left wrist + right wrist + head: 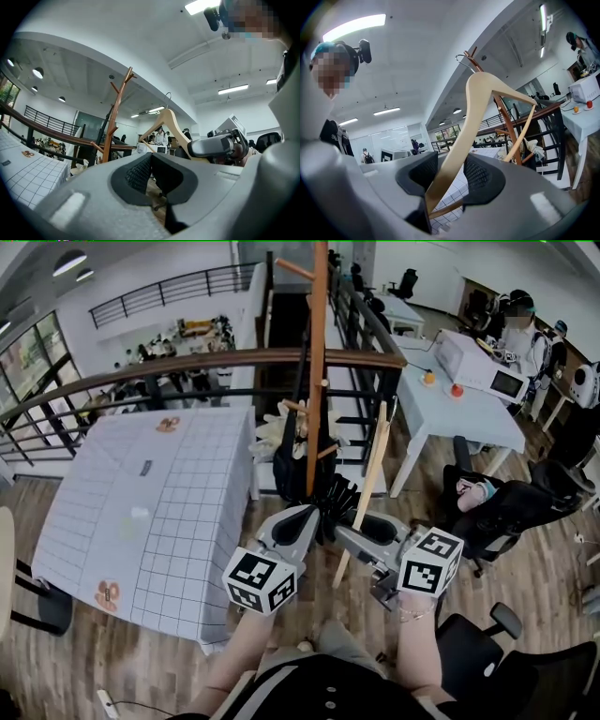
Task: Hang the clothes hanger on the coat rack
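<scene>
Right gripper fingers clamp pale wooden clothes hanger by one arm. Left gripper fingers closed, empty. Brown wooden coat rack ahead of fingers.

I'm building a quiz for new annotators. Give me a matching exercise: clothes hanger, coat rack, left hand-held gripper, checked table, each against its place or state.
1 clothes hanger
2 coat rack
3 left hand-held gripper
4 checked table

A nothing between its jaws
B left of the rack, head view
C clamped in the right hand-held gripper
D upright beside the railing

Pairs: 1-C, 2-D, 3-A, 4-B
</scene>
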